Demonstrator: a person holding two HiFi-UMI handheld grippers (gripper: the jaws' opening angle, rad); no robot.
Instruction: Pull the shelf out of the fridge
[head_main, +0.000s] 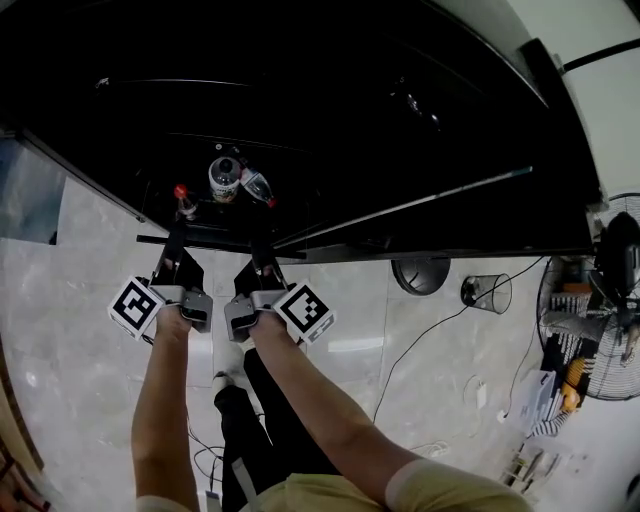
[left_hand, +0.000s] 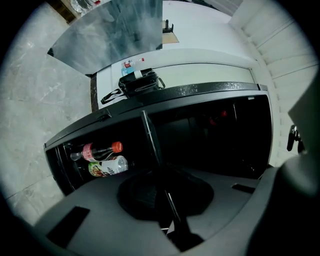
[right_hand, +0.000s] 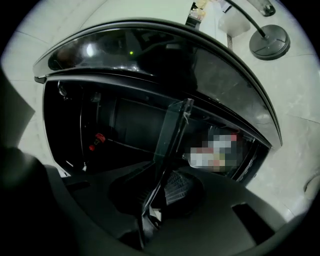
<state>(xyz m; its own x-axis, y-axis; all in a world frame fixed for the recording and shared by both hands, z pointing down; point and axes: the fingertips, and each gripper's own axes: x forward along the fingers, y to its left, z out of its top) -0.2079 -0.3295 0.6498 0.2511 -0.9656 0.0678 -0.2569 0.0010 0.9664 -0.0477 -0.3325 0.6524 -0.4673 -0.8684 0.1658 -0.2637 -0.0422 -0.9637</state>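
In the head view both grippers reach to the front edge of the shelf (head_main: 215, 244), which sits low in the opening of the black fridge (head_main: 330, 90), still inside it. The left gripper (head_main: 177, 246) and the right gripper (head_main: 262, 258) hold this edge side by side, near each other. This view also shows the person's arms, the pale stone floor, a wire bin (head_main: 488, 292) and a fan (head_main: 612, 300).

Only the gripper views show the grip itself. In the left gripper view the shelf (left_hand: 149, 142) runs as a thin line straight into the left gripper (left_hand: 169, 197), whose jaws are pressed on it. A red-capped bottle (left_hand: 100, 151) and a second bottle (left_hand: 107, 166) lie to the left of it.

In the right gripper view the shelf (right_hand: 170, 132) looks like a clear glass plate seen from its edge, and the right gripper (right_hand: 156, 192) pinches it. A small green light (right_hand: 131, 52) shows on the fridge (right_hand: 150, 40) only here.
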